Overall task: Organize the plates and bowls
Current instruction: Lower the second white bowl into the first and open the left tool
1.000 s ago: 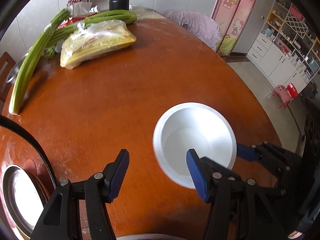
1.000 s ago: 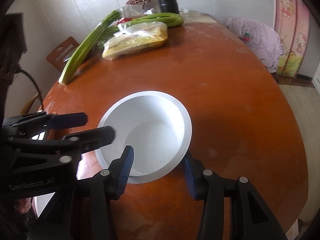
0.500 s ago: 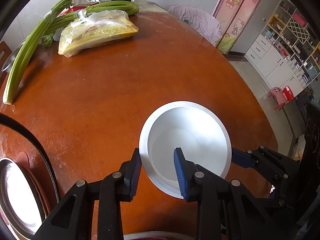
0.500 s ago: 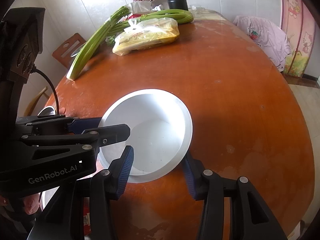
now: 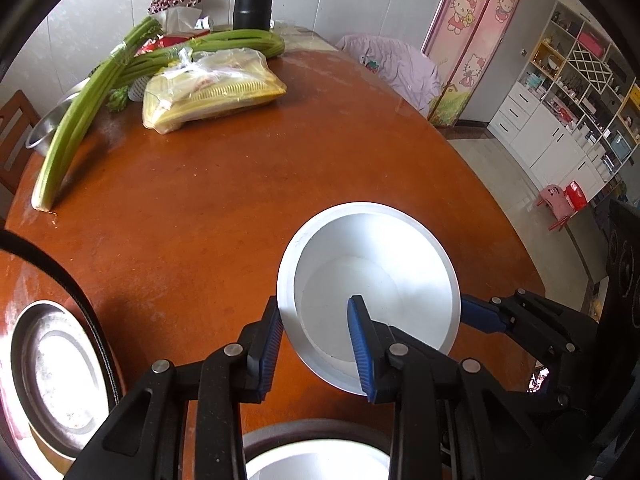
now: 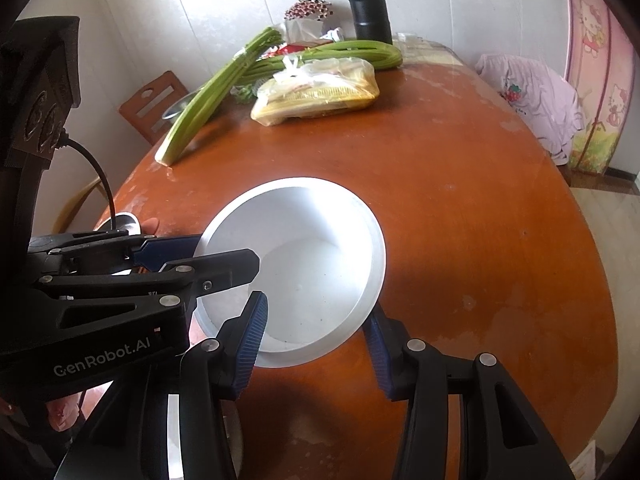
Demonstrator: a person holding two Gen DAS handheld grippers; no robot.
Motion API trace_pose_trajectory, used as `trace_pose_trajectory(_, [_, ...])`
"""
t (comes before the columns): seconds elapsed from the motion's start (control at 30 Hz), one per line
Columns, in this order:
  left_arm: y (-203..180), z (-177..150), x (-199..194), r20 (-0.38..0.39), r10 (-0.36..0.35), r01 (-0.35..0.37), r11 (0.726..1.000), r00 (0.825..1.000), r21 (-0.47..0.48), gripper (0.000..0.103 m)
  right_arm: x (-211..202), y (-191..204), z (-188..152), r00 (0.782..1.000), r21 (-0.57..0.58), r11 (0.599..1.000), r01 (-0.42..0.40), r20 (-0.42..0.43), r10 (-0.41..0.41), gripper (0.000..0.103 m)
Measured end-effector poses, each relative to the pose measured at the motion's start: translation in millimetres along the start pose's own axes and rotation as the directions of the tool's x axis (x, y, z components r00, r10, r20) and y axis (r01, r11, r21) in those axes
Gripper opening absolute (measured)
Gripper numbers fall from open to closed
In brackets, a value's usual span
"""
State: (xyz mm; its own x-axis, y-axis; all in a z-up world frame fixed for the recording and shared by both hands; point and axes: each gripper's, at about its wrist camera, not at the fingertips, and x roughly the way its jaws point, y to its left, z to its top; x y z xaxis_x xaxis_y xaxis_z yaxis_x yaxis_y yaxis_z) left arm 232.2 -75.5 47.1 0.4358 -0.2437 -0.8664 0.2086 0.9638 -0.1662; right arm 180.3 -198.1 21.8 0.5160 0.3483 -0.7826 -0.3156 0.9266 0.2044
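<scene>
Both grippers clamp the round white metal bowl (image 5: 372, 292) by its rim over the orange-brown wooden table (image 5: 208, 208) — left gripper (image 5: 316, 344) on one side, right gripper (image 6: 316, 340) opposite. Uneven lifting could tilt it — pads might slip.

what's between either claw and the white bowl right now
Nothing visible. The left claw is shut on the white bowl at its near-left rim, and the right claw grips the rim on the opposite side, one pad inside, one outside.
</scene>
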Motion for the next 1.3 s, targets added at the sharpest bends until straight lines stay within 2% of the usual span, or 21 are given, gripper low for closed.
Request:
trace_pose_trajectory(0.9, [11, -54, -81, 0.143, 0.034, -0.033, 0.999, 0.989, -0.013, 0.033, -58, 66, -28, 0.996, -0.111, 0.994, -0.004, 0.086, 0.013, 0.05])
trace_pose_trajectory(1.3, [16, -84, -99, 0.158, 0.052, -0.048, 0.998, 0.986, -0.028, 0.033, -69, 89, -48, 0.997, -0.162, 0.987, -0.016, 0.072, 0.028, 0.05])
